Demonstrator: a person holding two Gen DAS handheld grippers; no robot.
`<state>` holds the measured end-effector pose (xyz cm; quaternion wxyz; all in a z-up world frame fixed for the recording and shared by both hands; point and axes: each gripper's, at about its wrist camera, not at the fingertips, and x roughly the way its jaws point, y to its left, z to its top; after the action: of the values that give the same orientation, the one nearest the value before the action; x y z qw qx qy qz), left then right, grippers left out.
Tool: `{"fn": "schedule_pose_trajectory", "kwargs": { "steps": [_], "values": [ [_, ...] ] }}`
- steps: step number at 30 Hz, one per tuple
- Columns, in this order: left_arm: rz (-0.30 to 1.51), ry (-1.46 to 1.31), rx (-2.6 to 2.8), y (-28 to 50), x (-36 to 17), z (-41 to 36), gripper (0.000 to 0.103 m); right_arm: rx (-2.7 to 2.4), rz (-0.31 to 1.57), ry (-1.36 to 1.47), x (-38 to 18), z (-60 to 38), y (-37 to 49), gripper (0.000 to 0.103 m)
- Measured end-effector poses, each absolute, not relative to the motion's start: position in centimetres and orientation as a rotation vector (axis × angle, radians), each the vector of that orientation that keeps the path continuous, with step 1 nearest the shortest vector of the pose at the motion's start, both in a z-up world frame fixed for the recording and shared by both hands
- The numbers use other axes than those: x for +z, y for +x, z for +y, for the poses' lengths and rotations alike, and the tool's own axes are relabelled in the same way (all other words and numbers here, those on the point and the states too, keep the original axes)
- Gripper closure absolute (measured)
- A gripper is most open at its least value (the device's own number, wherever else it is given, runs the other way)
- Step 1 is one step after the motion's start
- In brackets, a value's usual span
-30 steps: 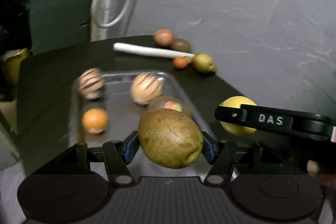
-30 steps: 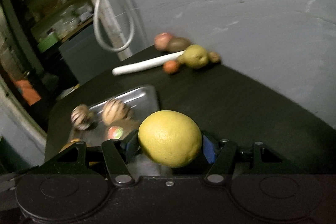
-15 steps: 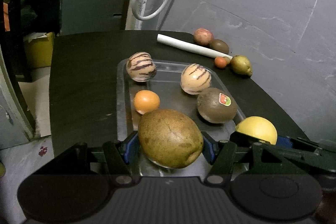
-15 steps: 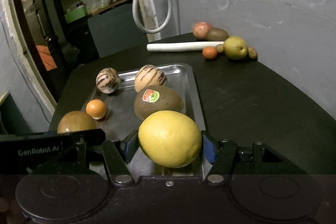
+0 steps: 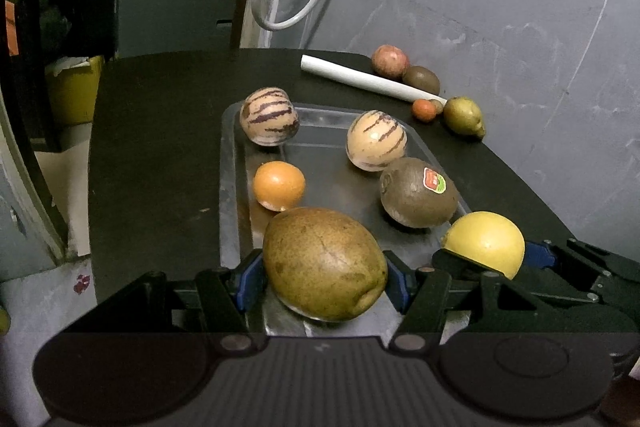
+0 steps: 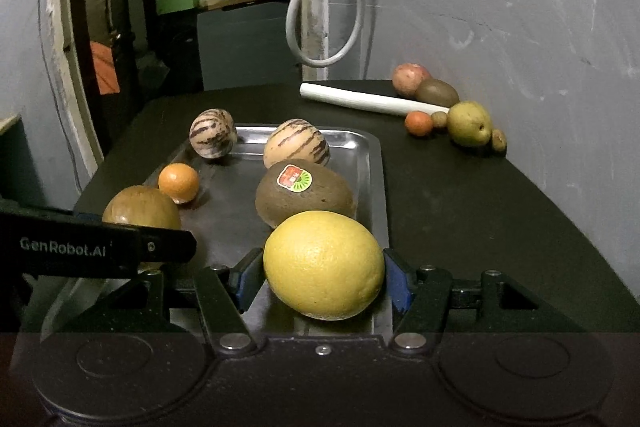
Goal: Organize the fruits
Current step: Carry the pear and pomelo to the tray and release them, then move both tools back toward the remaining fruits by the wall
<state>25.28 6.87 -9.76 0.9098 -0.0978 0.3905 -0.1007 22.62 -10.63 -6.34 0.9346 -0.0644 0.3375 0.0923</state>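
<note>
Blue pads of the left gripper (image 5: 324,277) were clamped on either side of a large brown-green oval fruit (image 5: 325,263), held just above the near end of the shiny metal tray (image 5: 230,187). Close beside it, toward the tray's other near corner, the right gripper (image 6: 324,277) squeezed a big round yellow citrus (image 6: 324,265) in the same way, low over the tray's near edge. Neither fruit had been let go, and whether either touched the metal could not be told.

Just beyond the held fruits sat a brown kiwi with a red-and-green sticker (image 5: 418,193) and a small orange citrus (image 5: 279,185). Farther out, at the tray's far end, stood two cream fruits with purple stripes (image 5: 269,115) (image 5: 376,140).

Well past the tray, against the grey wall, a second group still waited on the dark tabletop (image 5: 160,147): a reddish round fruit (image 5: 390,61), another brown kiwi (image 5: 421,79), a tiny orange fruit (image 5: 424,109) and a yellow-green pear-like fruit (image 5: 464,117), beside a white tube (image 5: 368,81).

By my reading, four fruits were already gathered, two were about to be set down, and the far cluster remained to be fetched.
</note>
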Motion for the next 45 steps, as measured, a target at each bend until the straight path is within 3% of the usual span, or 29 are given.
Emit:
{"fn": "schedule_pose_trajectory", "kwargs": {
  "steps": [10, 15, 17, 26, 34, 45],
  "values": [
    [0.834, -0.194, -0.184, 25.5, -9.7, 6.3, 0.037, 0.229, 0.67, -0.248, -6.8, -9.9, 22.3, 0.039],
    [0.865, -0.185, -0.166, 25.5, -9.5, 6.0, 0.036, 0.247, 0.678, -0.24, -6.2, -10.2, 22.4, 0.026],
    [0.858, -0.223, -0.175, 25.1, -9.2, 6.2, 0.022, 0.258, 0.684, -0.225, -5.6, -10.5, 22.2, 0.023],
    [0.852, -0.313, -0.128, 20.9, -7.0, 7.3, 0.004, 0.297, 0.724, -0.146, -2.1, -12.5, 19.2, 0.002],
    [0.938, -0.171, -0.212, 18.0, -5.9, 6.6, 0.001, 0.256, 0.872, -0.133, -1.4, -16.5, 17.0, 0.001],
    [0.956, 0.065, -0.479, 22.9, -3.3, 0.7, 0.001, 0.003, 0.961, 0.075, -0.4, -23.3, 18.7, 0.001]
  ]
}}
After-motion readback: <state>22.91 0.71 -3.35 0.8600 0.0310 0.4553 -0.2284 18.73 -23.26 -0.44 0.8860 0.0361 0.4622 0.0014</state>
